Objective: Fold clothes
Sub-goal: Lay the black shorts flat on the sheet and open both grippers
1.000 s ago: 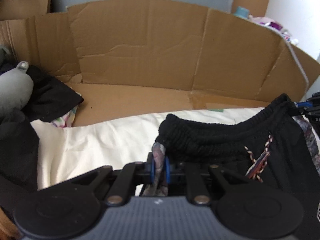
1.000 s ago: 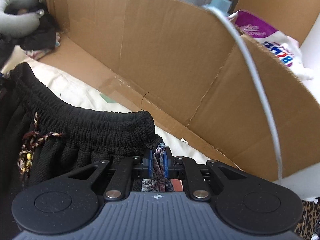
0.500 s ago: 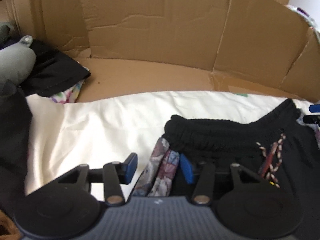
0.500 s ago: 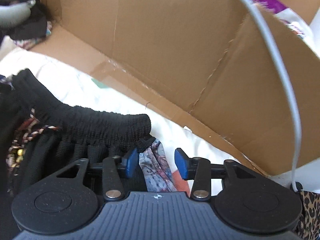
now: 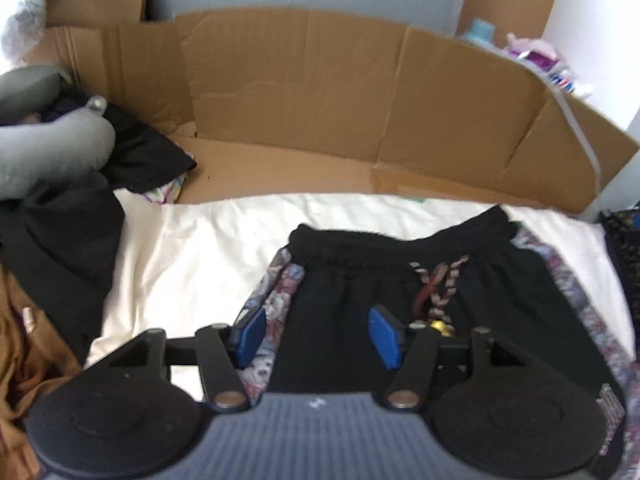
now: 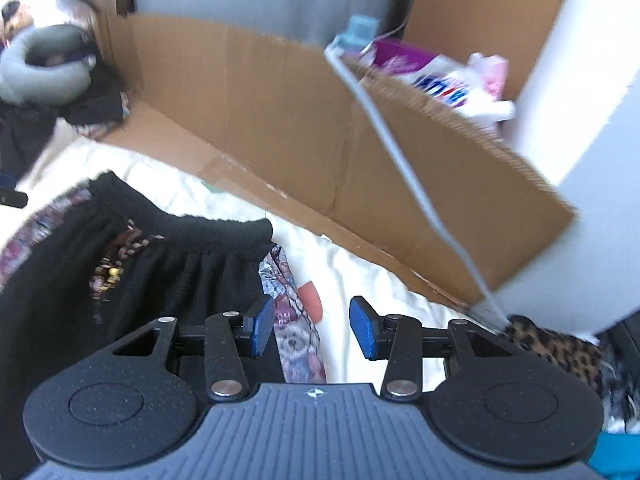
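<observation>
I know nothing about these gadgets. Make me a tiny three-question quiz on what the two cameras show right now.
1. True or false: the left gripper is clamped on the black shorts.
2. Which lies under the shorts? A) a cream sheet B) bare cardboard C) a towel
3. Fill in: the right gripper hovers over the shorts' patterned side ____.

Key: 1 false, its jaws are apart and hold nothing; 2 A; 3 stripe.
</observation>
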`<action>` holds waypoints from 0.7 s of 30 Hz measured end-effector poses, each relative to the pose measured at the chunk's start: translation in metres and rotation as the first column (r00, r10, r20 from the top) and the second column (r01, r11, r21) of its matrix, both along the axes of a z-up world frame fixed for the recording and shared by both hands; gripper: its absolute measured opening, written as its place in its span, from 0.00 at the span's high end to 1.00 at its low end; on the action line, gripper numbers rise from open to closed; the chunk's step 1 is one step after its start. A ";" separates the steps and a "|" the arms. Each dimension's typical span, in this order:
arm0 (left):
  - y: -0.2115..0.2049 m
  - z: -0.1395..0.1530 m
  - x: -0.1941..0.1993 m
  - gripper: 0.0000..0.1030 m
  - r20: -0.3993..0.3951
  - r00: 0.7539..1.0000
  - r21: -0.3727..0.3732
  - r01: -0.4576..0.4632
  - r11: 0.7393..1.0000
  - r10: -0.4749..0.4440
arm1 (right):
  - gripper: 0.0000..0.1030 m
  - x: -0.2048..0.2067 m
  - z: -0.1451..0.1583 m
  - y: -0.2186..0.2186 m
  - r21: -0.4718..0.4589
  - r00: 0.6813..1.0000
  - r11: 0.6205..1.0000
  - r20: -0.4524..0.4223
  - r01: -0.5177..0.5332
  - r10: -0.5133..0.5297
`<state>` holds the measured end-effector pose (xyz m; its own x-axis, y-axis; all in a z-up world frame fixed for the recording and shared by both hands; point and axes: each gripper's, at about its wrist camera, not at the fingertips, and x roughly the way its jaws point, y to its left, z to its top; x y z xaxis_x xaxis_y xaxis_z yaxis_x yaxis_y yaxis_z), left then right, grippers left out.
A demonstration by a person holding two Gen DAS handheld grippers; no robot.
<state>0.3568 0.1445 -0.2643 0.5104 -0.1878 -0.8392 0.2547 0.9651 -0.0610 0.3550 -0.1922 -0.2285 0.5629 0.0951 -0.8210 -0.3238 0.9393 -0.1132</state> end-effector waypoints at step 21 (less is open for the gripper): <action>-0.027 0.234 -0.094 0.25 0.000 1.000 0.002 -0.010 1.000 0.010 | 0.34 -0.154 0.211 -0.048 0.190 0.999 0.981 0.010 0.034 -0.036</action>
